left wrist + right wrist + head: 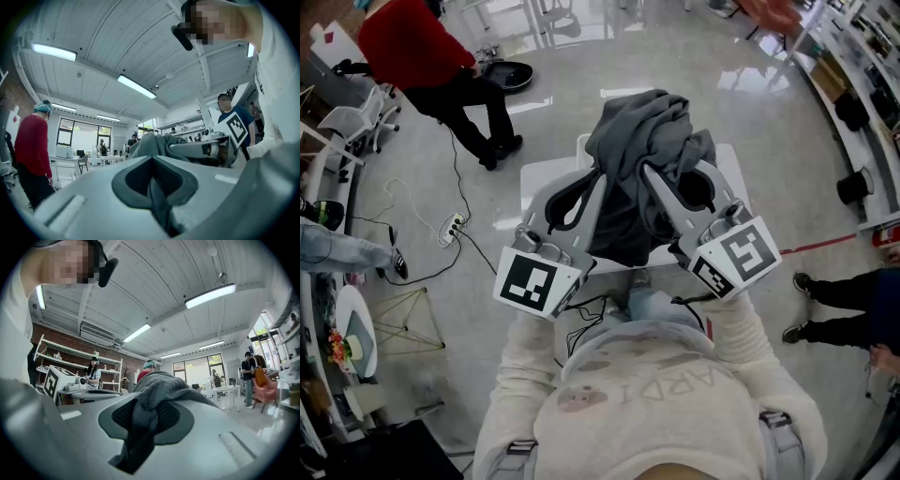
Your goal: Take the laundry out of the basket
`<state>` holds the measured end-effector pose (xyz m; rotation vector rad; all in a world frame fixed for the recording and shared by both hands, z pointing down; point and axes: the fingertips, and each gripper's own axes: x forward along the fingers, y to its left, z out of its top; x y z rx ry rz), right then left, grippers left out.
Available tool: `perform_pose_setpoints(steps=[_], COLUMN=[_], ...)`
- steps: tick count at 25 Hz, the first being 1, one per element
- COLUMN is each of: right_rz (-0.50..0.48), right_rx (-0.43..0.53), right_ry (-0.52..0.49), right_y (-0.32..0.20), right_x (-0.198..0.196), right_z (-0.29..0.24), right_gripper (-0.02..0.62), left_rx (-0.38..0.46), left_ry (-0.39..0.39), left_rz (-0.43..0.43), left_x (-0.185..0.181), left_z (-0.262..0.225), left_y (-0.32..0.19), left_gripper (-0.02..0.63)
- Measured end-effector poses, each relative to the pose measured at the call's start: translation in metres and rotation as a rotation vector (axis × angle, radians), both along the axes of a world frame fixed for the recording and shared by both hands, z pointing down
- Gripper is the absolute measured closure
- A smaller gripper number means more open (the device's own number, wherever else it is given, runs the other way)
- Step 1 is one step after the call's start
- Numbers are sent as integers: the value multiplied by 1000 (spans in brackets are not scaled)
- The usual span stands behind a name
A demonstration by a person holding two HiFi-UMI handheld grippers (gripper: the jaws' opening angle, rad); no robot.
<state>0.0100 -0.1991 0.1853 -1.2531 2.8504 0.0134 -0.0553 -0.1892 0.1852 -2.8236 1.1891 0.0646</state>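
Observation:
A dark grey garment (642,155) hangs bunched in the air, held up between both grippers over a white table (546,180). My left gripper (600,178) is shut on the garment's left side, my right gripper (649,171) on its right side. In the left gripper view the jaws (152,190) pinch a fold of grey cloth, and the garment (151,143) bulges beyond them, with the right gripper (201,150) alongside. The right gripper view shows cloth (157,385) draped over and caught between the closed jaws (138,427). No basket is visible; the garment hides the table's middle.
A person in a red top (422,47) stands at the back left near a white chair (358,122). A power strip with cables (450,227) lies on the floor left of the table. Another person's legs (836,291) are at the right, below shelving (862,103).

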Motion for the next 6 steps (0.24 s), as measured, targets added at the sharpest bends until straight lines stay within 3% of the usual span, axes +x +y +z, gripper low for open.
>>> perform_pose_setpoints(steps=[6], right_rz=[4], right_rx=[31], right_ry=[-1], right_y=[9], right_x=[-5], right_z=[-4], right_gripper=[506], left_rx=[16], left_ry=[7], left_rz=[-4], left_x=[-5], left_z=[-2], left_y=[10], left_gripper=[606])
